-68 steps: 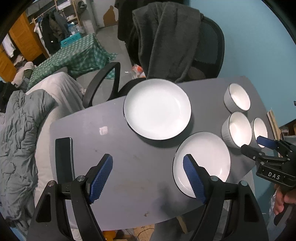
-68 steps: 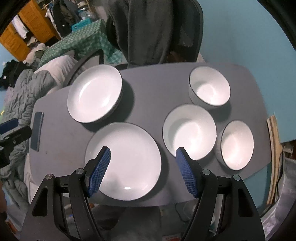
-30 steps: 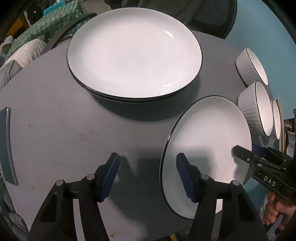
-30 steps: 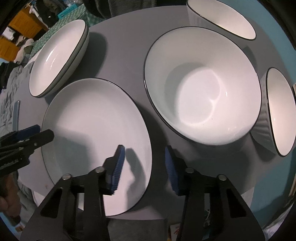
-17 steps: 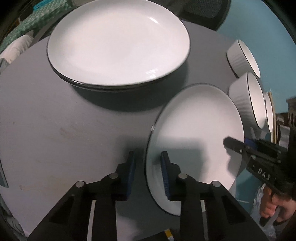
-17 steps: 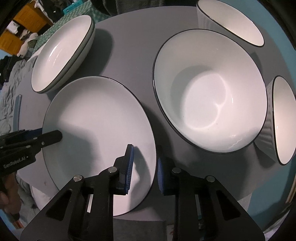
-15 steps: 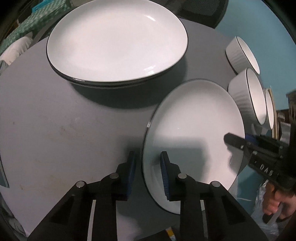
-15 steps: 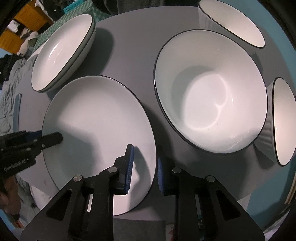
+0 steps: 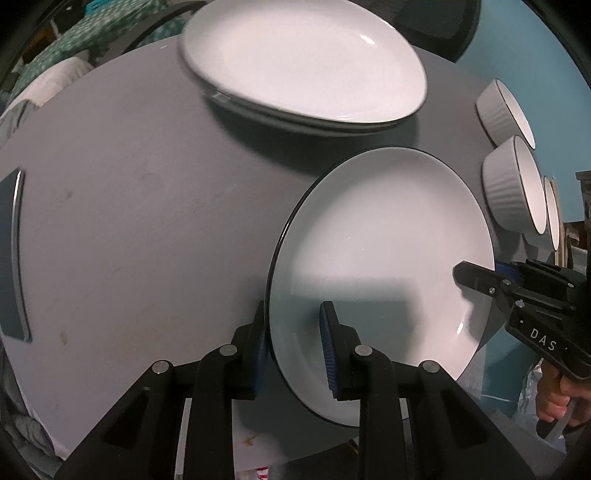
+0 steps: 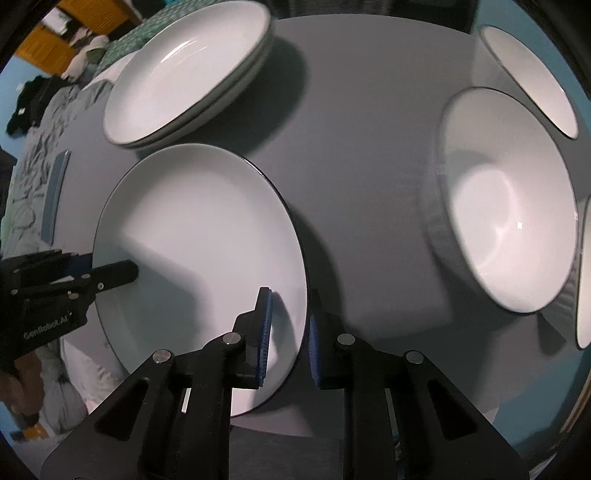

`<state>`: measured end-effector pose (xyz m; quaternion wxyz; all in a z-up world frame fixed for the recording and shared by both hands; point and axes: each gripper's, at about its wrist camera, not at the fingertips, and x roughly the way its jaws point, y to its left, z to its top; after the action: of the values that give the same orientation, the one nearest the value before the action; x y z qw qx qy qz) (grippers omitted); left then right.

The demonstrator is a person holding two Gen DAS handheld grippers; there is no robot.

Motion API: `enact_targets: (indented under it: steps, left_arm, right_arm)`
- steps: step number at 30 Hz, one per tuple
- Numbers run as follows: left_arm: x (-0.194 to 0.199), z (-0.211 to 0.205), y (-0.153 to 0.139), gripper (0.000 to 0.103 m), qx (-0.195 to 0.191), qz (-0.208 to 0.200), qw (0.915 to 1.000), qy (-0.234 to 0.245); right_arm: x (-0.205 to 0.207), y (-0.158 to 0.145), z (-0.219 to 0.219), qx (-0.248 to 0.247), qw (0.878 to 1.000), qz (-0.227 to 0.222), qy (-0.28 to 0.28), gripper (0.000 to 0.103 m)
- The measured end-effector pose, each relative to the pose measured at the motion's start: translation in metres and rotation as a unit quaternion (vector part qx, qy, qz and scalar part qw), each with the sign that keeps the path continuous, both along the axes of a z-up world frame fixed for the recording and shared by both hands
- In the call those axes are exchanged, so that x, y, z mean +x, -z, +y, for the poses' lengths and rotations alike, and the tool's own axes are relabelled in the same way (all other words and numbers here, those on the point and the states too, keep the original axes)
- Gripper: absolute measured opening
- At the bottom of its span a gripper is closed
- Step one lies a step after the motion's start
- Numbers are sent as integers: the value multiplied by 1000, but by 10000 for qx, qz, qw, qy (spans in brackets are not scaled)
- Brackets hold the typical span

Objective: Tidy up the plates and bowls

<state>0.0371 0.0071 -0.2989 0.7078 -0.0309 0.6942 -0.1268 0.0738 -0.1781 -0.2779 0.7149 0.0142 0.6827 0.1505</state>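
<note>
A white plate with a dark rim [image 9: 384,240] [image 10: 199,236] is held by both grippers just above the grey table [image 9: 129,192]. My left gripper [image 9: 293,339] is shut on its left rim; it also shows in the right wrist view [image 10: 110,275]. My right gripper [image 10: 288,325] is shut on its right rim; it also shows in the left wrist view [image 9: 476,275]. A stack of white plates [image 9: 303,59] [image 10: 184,70] sits behind it. Three white ribbed bowls [image 9: 513,188] [image 10: 506,199] stand at the right.
A dark phone [image 9: 13,254] lies at the table's left edge. A black chair back [image 9: 439,26] stands behind the table. A bed with grey bedding [image 10: 33,155] is off to the left. The wall [image 9: 524,55] is teal.
Both grippers have closed on opposite rims of the near plate. The plate has lifted and tilted off the table, and both views have shifted.
</note>
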Motion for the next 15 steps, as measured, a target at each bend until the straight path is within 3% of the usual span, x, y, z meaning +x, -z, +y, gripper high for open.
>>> enact_targets:
  steps: [15]
  left_arm:
    - [-11, -13, 0, 26, -21, 36, 9991, -425]
  right_arm:
    - [2, 5, 15, 155, 9987, 134, -470, 18]
